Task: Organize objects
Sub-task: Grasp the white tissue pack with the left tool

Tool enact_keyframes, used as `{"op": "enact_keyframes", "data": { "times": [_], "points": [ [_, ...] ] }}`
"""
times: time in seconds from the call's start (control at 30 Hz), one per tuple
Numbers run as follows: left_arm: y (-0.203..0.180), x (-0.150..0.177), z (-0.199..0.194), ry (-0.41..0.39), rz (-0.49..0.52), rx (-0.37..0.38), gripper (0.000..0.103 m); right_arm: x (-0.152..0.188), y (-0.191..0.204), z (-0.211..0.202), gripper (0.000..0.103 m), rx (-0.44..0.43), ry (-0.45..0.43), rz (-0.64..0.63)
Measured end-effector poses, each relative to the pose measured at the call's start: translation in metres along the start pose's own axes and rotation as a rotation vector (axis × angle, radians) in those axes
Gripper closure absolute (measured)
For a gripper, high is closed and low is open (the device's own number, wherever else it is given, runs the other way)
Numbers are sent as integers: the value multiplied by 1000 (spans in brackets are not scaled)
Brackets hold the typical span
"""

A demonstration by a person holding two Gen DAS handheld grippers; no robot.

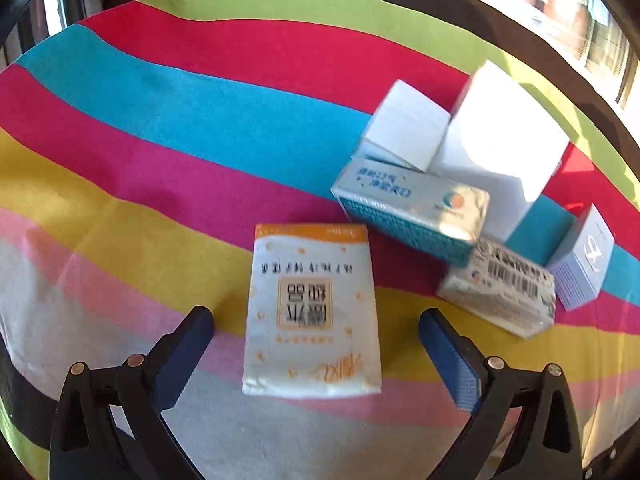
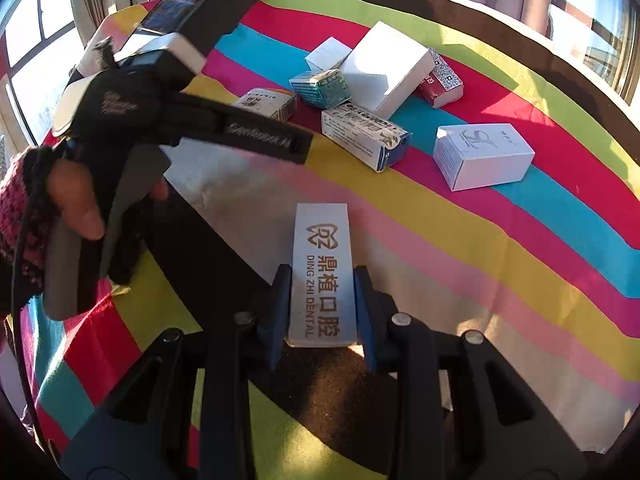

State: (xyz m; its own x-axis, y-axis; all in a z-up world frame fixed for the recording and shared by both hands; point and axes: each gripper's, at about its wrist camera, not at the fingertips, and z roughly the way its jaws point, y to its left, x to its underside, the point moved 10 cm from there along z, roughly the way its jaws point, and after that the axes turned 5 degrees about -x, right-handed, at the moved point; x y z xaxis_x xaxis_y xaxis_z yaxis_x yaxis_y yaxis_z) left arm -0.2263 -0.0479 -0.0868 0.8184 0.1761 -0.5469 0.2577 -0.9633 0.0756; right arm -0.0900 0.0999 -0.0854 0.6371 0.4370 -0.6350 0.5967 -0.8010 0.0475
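Your right gripper (image 2: 322, 304) clamps one grey box (image 2: 322, 276) lettered "DING ZHI DENTAL" above the striped cloth (image 2: 500, 260). Seven more cartons lie beyond. Your left gripper (image 1: 316, 340) stands open around one orange-and-white tissue pack (image 1: 312, 312).

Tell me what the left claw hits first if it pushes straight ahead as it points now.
Probably the orange-and-white tissue pack: it lies flat on the striped cloth, centred between the open left claw fingers. Depth is uncertain.
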Motion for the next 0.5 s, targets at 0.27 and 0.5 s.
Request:
{"op": "enact_keyframes", "data": {
  "times": [0.27,0.5],
  "points": [
    [-1,40,-47,-91,96,51,51,0,-3,0,68,-17,-4,29],
    [34,114,-100,-120,152,75,51,0,-3,1,68,-11,-3,27]
  ]
}}
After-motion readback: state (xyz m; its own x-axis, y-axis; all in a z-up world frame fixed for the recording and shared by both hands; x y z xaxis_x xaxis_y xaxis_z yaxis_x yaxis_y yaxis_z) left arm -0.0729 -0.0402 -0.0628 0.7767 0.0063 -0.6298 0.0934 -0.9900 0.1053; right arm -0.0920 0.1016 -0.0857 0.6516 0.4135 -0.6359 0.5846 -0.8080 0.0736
